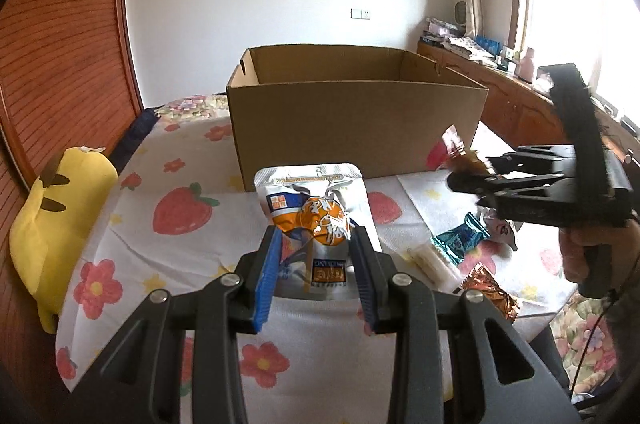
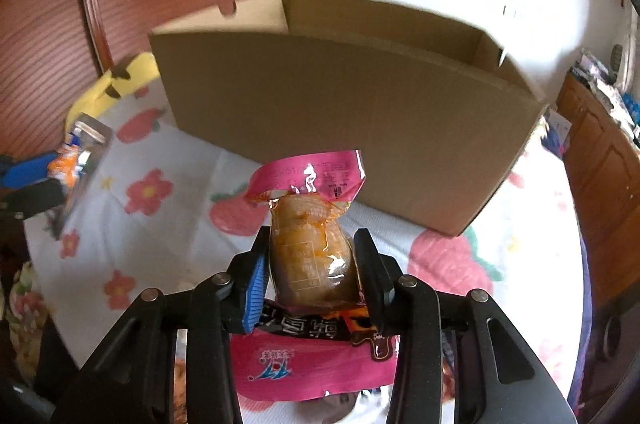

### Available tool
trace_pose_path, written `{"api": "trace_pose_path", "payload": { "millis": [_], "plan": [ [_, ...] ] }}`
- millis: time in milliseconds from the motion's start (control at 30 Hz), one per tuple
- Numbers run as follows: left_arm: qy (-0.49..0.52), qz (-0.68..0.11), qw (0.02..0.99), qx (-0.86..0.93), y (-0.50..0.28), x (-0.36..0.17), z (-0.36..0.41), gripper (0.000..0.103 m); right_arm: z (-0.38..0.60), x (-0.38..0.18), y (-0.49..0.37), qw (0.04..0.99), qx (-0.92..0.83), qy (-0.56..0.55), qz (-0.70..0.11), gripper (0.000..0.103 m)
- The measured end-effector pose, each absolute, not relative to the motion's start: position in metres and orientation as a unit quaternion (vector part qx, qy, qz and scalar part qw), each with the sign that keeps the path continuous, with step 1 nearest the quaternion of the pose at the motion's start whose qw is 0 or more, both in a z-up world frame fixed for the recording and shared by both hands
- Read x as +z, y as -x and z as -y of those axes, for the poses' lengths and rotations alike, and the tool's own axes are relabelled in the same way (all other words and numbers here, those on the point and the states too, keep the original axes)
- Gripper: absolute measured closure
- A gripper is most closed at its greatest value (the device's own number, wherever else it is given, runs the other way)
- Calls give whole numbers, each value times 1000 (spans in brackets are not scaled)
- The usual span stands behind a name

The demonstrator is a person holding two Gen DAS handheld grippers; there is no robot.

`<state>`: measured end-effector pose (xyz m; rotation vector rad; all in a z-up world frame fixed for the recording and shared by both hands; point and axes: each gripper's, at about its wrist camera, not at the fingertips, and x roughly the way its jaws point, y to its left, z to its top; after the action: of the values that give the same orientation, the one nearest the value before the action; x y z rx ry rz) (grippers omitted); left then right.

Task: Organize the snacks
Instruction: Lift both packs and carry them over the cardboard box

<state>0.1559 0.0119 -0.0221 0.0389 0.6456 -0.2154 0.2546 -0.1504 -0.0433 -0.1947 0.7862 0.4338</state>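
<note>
My left gripper [image 1: 314, 240] is shut on a silver and orange snack pouch [image 1: 310, 208], held above the table in front of an open cardboard box [image 1: 356, 128]. My right gripper [image 2: 310, 244] is shut on a pink pouch with a brownish snack inside [image 2: 310, 220], held up before the same box [image 2: 340, 104]. In the left wrist view the right gripper [image 1: 464, 180] is at the right, near the box's front corner. Loose snacks lie on the table at the right: a teal packet [image 1: 460, 238], a pale stick [image 1: 430, 264], an orange foil packet [image 1: 490, 288].
The table has a cloth with strawberries and flowers [image 1: 180, 216]. A yellow plush toy [image 1: 52, 220] lies at its left edge. A wooden wardrobe [image 1: 60, 44] stands at the left, a wooden cabinet [image 1: 512, 92] with clutter under the window at the right.
</note>
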Motion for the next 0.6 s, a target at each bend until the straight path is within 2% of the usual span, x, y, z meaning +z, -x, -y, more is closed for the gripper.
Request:
{"api": "trace_pose_path", "payload": {
  "millis": [333, 600],
  "plan": [
    [-17, -306, 945, -110, -152, -16, -6, 69, 164, -9, -211, 914, 213, 83, -335, 62],
    [-13, -297, 948, -112, -149, -12, -1, 69, 175, -10, -190, 918, 207, 72, -332, 62]
  ]
}}
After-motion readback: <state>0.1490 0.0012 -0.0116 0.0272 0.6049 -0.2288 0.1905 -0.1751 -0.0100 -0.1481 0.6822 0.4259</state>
